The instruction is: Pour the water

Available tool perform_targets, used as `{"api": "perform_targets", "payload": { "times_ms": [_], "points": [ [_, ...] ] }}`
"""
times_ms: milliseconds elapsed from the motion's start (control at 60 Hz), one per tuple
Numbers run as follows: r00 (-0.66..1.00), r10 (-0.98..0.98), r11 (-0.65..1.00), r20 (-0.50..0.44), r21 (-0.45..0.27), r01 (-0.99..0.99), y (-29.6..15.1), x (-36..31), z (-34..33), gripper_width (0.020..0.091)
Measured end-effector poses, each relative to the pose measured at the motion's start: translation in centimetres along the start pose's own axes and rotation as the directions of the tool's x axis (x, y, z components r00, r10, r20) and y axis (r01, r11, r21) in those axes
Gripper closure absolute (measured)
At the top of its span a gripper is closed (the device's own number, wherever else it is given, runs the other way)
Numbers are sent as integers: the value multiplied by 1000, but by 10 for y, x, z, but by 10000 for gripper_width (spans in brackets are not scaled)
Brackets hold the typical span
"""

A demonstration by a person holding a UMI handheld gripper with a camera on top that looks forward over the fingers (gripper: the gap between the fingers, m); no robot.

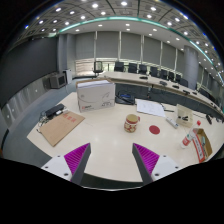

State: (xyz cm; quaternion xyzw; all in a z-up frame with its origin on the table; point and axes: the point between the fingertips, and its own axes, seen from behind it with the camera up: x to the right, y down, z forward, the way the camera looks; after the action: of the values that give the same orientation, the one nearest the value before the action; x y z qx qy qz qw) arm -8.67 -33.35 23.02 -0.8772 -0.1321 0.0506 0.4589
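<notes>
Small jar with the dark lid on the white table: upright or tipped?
Upright. The small tan jar stands on its base, dark lid on top, on the white table, beyond the open gripper.

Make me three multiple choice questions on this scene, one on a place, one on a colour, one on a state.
1. Where is the jar?
A. between the fingers
B. on the table beyond the fingers
C. on the floor

2. What colour are the gripper pads?
A. green
B. yellow
C. magenta

3. How do the fingers stand?
A. open, nothing between them
B. shut on the jar
C. shut on the board

Answers: 1 B, the jar stands on the table well past the fingertips. 2 C, both inner faces show magenta. 3 A, a wide gap of bare table lies between them.
</notes>
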Motion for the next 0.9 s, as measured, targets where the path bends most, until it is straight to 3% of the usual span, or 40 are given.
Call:
{"api": "perform_targets", "payload": {
  "times_ms": [250,467,650,900],
  "points": [
    [997,41,999,-70,-16,-42,20,80,0,246],
    [975,109,994,-192,-6,-113,58,216,11,246],
    [939,160,987,-304,38,-156,89,354,39,238],
    [921,223,974,-320,108,-198,95,492,120,242]
  ]
}}
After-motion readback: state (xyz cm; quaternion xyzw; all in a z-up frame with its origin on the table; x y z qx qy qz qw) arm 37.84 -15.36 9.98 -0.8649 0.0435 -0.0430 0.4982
